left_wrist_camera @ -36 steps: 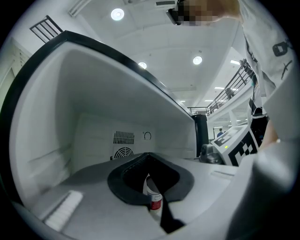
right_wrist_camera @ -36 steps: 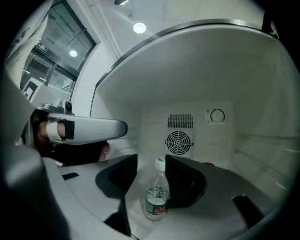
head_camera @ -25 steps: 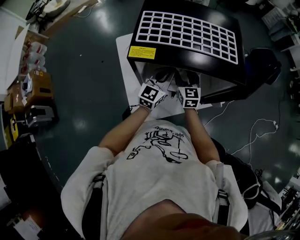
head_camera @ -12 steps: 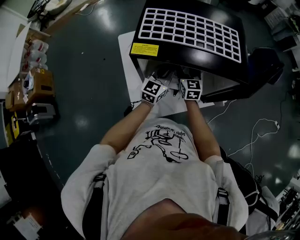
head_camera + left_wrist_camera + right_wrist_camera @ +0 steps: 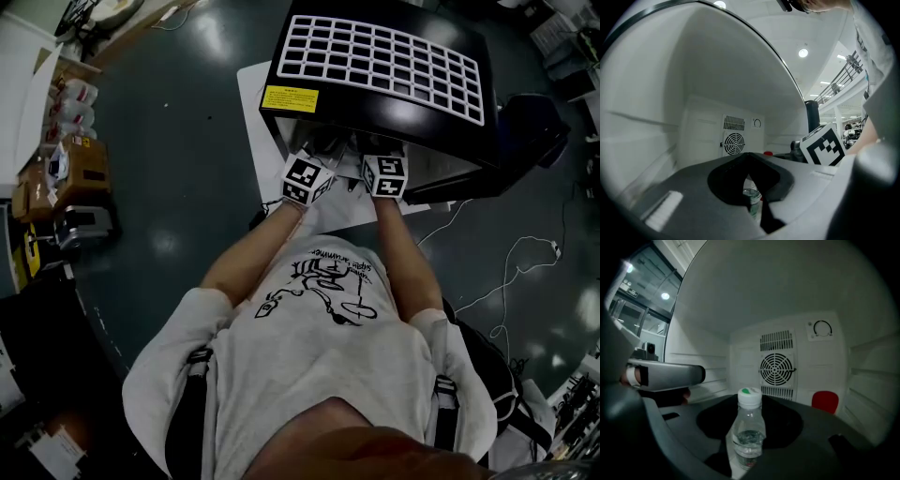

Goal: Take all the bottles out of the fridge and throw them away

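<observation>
One bottle (image 5: 749, 437), clear plastic, stands upright on the fridge (image 5: 740, 310) floor, dead centre ahead of my right gripper (image 5: 750, 425) and between its two jaws. White cap (image 5: 750, 398) is on, with a green mark on top. A little water shows in the body; the rest looks empty.

Handling, my guess:
- light, close to empty
- thin wall, will dent under a hard squeeze
- smooth sides, could slip
- narrow base, easy to tip with a nudge

Best hold: mid-body, below the shoulder. Not the cap.

Right fingers: set wide, and they have just been closing in on the bottle. A pale sliver of floor shows at the bottle's 9 o'clock, so I judge the pads are not pressing yet. Nothing gripped.

Left gripper (image 5: 751, 187): jaws drawn near together, leaving a narrow slit. Part of a clear bottle shows in that slit at 6 o'clock. Whether it is pinched or stands beyond the tips, I cannot settle; nor whether it is the same bottle.

Behind the bottle at 12 o'clock is a fan grille (image 5: 777, 370), with a dial (image 5: 822, 328) up at 1 o'clock. A red object (image 5: 825, 401) sits at the back, at the bottle's 2 o'clock.

From the head view, the fridge lies at my 12 o'clock, with both grippers reaching into its mouth.
</observation>
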A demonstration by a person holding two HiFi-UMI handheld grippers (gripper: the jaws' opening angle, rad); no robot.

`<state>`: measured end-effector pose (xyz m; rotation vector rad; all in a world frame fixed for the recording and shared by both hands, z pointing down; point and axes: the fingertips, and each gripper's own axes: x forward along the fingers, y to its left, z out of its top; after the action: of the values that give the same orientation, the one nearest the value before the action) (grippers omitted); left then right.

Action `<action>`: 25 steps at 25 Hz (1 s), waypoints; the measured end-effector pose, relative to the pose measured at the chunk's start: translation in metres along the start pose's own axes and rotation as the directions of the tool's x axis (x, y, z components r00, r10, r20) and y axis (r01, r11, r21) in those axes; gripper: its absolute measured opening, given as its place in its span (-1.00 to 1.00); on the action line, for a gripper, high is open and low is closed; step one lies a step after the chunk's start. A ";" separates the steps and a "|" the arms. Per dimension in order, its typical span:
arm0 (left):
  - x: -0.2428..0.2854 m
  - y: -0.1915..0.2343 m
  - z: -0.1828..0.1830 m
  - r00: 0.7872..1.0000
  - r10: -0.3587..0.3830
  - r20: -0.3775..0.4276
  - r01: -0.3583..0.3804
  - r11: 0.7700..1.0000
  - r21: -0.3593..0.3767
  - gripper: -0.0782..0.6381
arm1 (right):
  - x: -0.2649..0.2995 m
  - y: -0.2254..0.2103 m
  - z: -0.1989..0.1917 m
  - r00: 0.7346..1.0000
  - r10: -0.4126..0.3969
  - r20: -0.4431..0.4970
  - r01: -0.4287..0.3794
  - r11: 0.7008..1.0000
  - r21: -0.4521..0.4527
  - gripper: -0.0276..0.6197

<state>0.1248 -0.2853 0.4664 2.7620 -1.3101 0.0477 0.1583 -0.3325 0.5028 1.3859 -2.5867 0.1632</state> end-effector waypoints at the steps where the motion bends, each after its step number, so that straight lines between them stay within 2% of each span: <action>1: 0.000 0.000 0.000 1.000 0.000 -0.001 0.000 1.000 0.000 -0.76 | -0.001 0.000 0.000 1.000 0.000 0.001 0.000 1.000 0.000 -0.42; 25: -0.008 -0.008 0.008 1.000 -0.006 0.009 0.006 1.000 0.002 -0.76 | -0.035 0.015 0.004 0.999 0.039 -0.012 -0.039 0.999 -0.028 -0.44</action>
<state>0.1261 -0.2746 0.4576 2.7710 -1.3054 0.0361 0.1639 -0.2965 0.4908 1.3216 -2.5971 0.1393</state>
